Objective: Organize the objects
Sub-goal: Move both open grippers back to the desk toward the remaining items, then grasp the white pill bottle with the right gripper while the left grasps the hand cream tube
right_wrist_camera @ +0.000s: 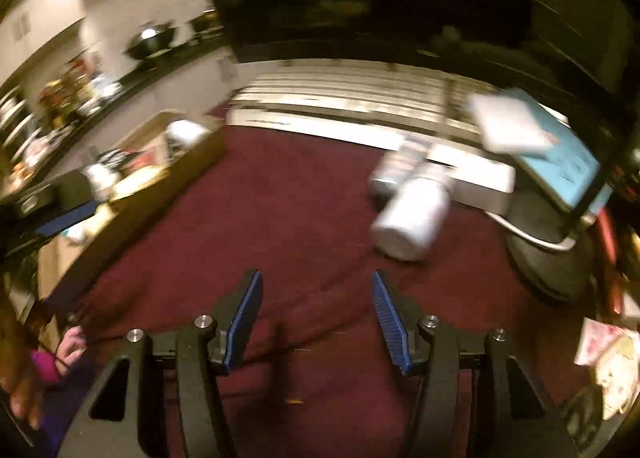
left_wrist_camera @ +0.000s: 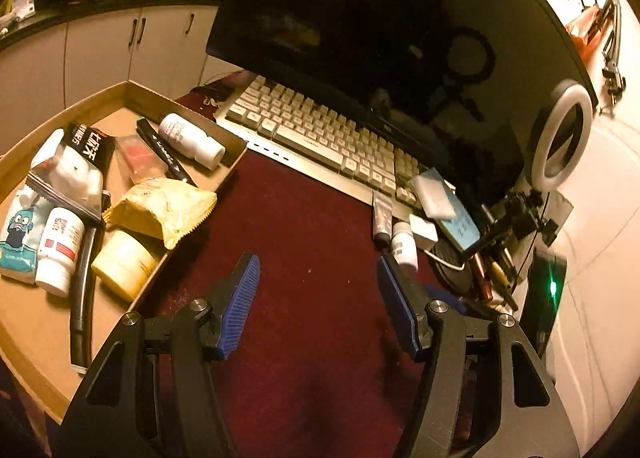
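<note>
My left gripper (left_wrist_camera: 318, 268) stands open over the dark red mat (left_wrist_camera: 304, 226), nothing between its blue pads. To its left a cardboard box (left_wrist_camera: 232, 174) holds a white bottle (left_wrist_camera: 192, 136), a black marker (left_wrist_camera: 164, 152), a yellow packet (left_wrist_camera: 164, 210), a yellow jar (left_wrist_camera: 124, 264) and several other items. A small white bottle (left_wrist_camera: 404, 244) and a grey tube (left_wrist_camera: 382, 218) lie by the keyboard (left_wrist_camera: 320, 130). In the blurred right wrist view my right gripper (right_wrist_camera: 316, 282) is open and empty, with the white bottle (right_wrist_camera: 412, 218) lying ahead to the right and the box (right_wrist_camera: 168, 162) at the left.
A dark monitor (left_wrist_camera: 380, 18) stands behind the keyboard. A phone (left_wrist_camera: 456, 214) on a stand, a white block (left_wrist_camera: 434, 192), a ring light (left_wrist_camera: 560, 138) and pens crowd the right. A hand (right_wrist_camera: 70, 346) shows at the lower left of the right wrist view.
</note>
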The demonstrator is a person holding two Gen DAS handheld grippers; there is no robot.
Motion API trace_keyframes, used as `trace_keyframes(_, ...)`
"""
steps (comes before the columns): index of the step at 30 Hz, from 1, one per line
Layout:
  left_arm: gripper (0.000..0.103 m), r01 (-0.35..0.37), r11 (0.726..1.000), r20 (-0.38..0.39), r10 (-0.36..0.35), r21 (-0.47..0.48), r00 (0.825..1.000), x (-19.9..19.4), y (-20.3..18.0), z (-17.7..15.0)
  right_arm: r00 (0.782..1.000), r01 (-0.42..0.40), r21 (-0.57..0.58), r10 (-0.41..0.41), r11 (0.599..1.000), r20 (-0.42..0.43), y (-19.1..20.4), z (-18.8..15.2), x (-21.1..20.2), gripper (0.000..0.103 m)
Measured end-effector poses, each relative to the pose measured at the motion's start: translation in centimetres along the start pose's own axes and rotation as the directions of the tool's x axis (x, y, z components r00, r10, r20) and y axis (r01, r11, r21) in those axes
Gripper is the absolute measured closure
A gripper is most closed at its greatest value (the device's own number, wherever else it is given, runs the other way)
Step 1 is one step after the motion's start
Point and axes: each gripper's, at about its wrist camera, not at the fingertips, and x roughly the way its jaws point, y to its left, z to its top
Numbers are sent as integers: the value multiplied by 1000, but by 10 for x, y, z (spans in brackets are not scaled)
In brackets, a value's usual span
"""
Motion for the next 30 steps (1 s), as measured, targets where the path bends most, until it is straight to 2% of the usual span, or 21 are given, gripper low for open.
trace_keyframes(5, 42, -7, 1000, -6, 7, -14, 1000, 2, 0, -2, 997, 73, 82, -72, 994, -14, -28, 12, 10, 46)
trace_keyframes(8, 42, -5, 1000, -15, 5, -15, 1000, 4, 2, -2, 998, 56, 114, -53, 992, -34, -29, 23, 19, 46)
trace_keyframes(12, 42, 1, 1000, -29, -1, -25, 1000, 6, 5, -3, 993, 111, 93, -108, 989, -39, -25, 34, 29, 46)
trace_keyframes(15, 42, 3, 1000, -36, -4, -23, 999, 7, 7, -4, 992, 117, 116, -110, 986, -66, -34, 45, 42, 47)
trace_keyframes(18, 42, 1, 1000, -48, -2, -25, 999, 12, 7, -4, 989, 136, 114, -129, 984, -71, -38, 51, 47, 59)
trace_keyframes(23, 42, 8, 1000, -93, -10, -21, 996, 25, 1, -5, 995, 80, 118, -73, 990, -62, -43, 43, 38, 67)
trace_keyframes(27, 42, 38, 999, -156, -35, 14, 987, 46, -19, 6, 998, 24, 99, -18, 995, -61, -40, 21, 19, 67)
trace_keyframes(30, 42, 62, 997, -206, -52, 41, 977, 68, -38, 17, 998, 16, 85, -11, 996, -54, -37, 4, 6, 67)
